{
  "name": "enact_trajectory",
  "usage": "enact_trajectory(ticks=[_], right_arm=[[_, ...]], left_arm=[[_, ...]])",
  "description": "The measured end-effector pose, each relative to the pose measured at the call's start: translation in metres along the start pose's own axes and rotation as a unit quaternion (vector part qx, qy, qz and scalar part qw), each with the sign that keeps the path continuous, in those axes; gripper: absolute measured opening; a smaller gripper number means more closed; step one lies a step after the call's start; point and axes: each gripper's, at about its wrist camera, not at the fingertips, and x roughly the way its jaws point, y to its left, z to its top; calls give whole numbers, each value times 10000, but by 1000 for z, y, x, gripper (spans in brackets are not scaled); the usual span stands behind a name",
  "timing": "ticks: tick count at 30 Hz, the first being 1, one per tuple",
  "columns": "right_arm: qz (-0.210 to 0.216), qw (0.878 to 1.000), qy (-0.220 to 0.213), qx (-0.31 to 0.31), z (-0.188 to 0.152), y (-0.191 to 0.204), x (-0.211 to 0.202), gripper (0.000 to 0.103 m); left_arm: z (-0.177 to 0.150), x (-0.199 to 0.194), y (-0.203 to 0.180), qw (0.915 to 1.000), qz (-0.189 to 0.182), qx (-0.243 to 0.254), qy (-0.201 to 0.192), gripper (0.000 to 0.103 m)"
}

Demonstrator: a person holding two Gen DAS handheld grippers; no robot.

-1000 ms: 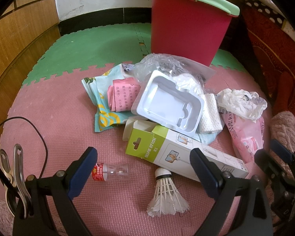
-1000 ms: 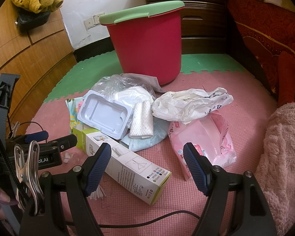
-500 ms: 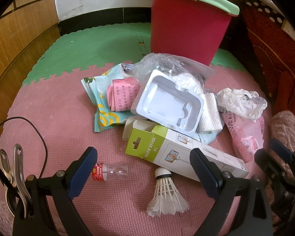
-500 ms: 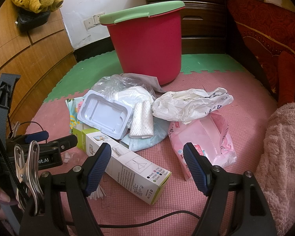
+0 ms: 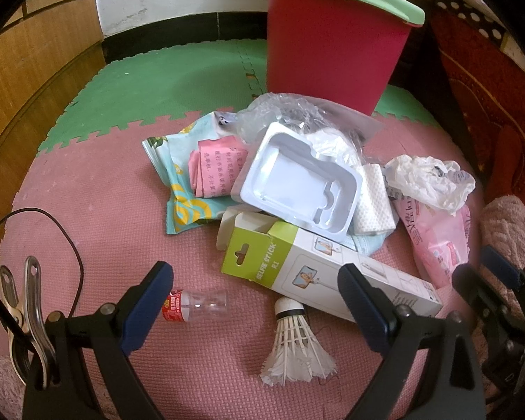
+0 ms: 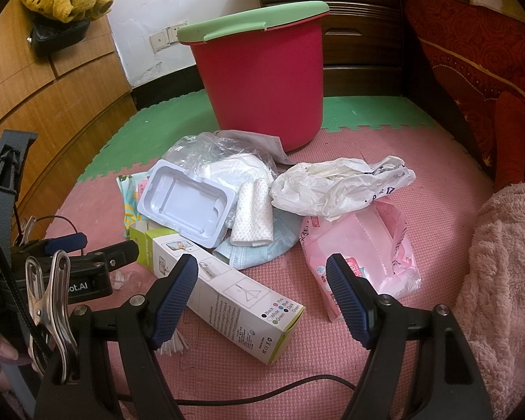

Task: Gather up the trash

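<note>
My left hand-held gripper (image 5: pixel 255 297) hangs low over the pink foam floor mat (image 5: pixel 87 210), its blue-padded fingers spread wide with nothing between them. Just ahead of it lie a small clear bottle (image 5: pixel 194 306) with a red label and a white shuttlecock (image 5: pixel 294 350), the shuttlecock's cork tip touching the long edge of a selfie stick box (image 5: pixel 318 273). My right hand-held gripper (image 6: pixel 262 290) is also wide open and empty; its left finger crosses in front of the same box (image 6: pixel 234 301), its right finger in front of a pink tissue pack (image 6: pixel 360 241).

The trash sits in one heap on the mat: a white plastic tray (image 5: pixel 301 189) tilted on top of the box's green end, a rolled white cloth (image 6: pixel 253 213) leaning beside the tray, a pale blue face mask (image 6: pixel 259 248) under the cloth, a crumpled white plastic bag (image 6: pixel 336 185) resting on the tissue pack, a clear plastic bag (image 5: pixel 290 112) behind the tray, and a teal patterned wrapper (image 5: pixel 182 189) with a folded pink paper (image 5: pixel 213 171) on it. The red bin (image 6: pixel 266 84) with its green rim stands upright just behind the heap, near the clear bag
</note>
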Motion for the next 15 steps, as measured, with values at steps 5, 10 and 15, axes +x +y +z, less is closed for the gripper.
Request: enact_trajectory(ticks=[5,10,15], right_arm=[[-3,10000,-4,-1,2,1,-1,78],[-11,10000,-39,11,1,-1,-1,78],[3,9999,-96,100,1,-3,-8,78]], left_arm=[[0,0,0,10000,4,-1,-1,98],[0,0,0,10000,6,17,-6,98],[2,-6,1,10000,-21,88,-25,98]])
